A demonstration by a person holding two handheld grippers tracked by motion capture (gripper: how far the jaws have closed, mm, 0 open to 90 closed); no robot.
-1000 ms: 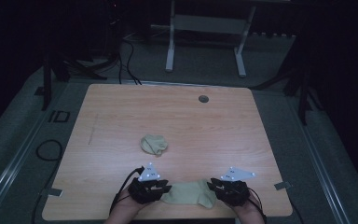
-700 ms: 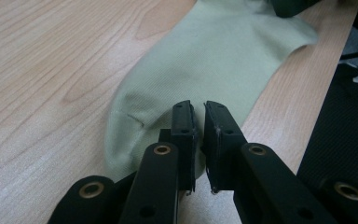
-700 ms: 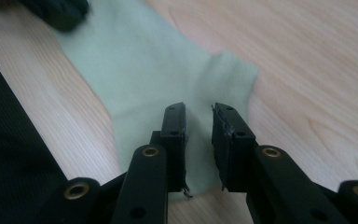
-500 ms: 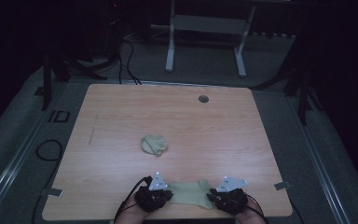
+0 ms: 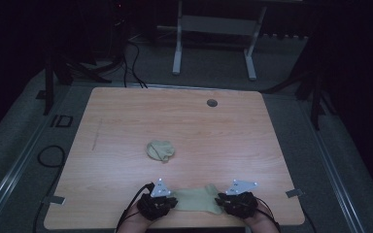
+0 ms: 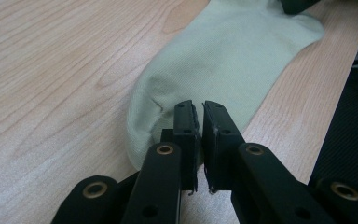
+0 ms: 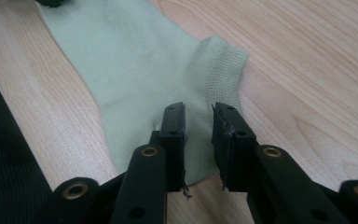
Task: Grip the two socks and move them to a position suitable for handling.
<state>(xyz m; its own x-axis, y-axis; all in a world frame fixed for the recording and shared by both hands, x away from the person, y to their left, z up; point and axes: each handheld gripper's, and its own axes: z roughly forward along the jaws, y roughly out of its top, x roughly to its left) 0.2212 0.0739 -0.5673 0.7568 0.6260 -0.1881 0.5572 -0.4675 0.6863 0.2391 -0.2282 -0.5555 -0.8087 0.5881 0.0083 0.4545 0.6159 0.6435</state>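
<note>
Pale green flat cotton sock (image 5: pixel 194 200), bottom centre, lying between left gripper (image 5: pixel 167 203), jaws nearly together above its toe, and right gripper (image 5: pixel 222 201), jaws just parted over its cuff.

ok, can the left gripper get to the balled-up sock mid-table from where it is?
Probably yes: bare table lies between the left gripper and the balled sock. It would first have to leave the flat sock.
</note>
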